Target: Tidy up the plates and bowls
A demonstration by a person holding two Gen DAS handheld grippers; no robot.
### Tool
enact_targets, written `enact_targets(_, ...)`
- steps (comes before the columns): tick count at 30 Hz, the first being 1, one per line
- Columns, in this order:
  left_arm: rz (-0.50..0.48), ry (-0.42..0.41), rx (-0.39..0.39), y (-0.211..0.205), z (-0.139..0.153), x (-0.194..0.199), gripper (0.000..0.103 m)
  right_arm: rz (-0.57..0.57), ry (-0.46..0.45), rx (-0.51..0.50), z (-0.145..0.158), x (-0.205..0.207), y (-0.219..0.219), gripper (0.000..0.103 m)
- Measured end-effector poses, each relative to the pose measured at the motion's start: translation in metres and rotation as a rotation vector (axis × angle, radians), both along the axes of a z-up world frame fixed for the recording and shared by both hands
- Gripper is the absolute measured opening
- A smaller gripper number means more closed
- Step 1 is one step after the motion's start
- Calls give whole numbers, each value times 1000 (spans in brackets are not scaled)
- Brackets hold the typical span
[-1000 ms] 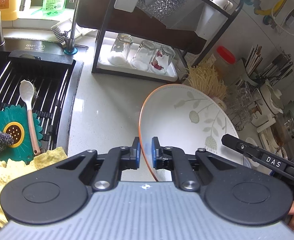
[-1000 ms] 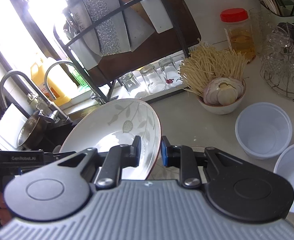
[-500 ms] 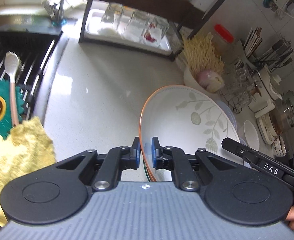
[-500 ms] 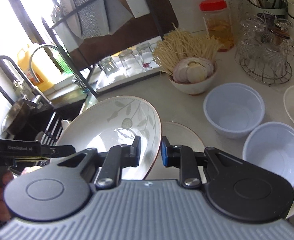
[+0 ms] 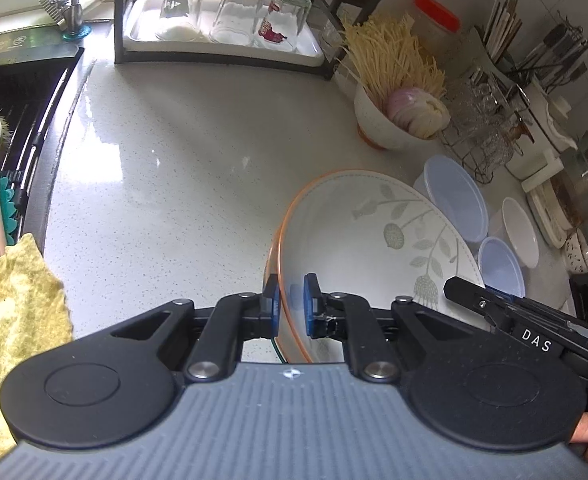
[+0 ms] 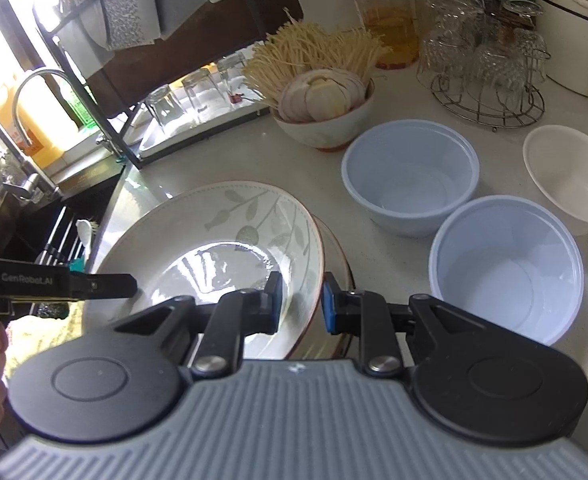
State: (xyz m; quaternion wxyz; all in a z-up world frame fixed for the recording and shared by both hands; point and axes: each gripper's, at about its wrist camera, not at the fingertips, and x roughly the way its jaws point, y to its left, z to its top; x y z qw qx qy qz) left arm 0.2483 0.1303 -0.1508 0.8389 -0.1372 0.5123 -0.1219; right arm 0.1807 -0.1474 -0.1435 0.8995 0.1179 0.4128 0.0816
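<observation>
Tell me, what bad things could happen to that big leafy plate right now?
1. Both the left hand-held gripper and the right hand-held gripper pinch only the thin rim of the leaf plate; it looks glossy, maybe wet, so it might slip.
2. A second plate lies right under it; setting down hard could chip both.
3. The blue bowls sit close by, so a sideways swing might knock them.
</observation>
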Motion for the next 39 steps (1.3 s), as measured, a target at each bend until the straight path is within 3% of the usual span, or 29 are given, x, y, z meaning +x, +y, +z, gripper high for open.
enact_targets(10,-20,22,12,-9,-12,4,15,-8,-6,-55,-5,-1,1,24)
enact_targets(17,-45,26,39,-16,-12,8,15,-13,-24,-156,-8,1,12,24)
enact_targets(25,-62,48,53,-18,-16,11,15,-25,-10,-156,-17,3,11,24)
enact_targets(30,-45,66,23,-14,-14,14,16,-25,-18,-156,-16,3,11,23)
enact_targets(39,-41,97,7,-11,-10,10,19,-38,-2,-93,-14,1,4,23)
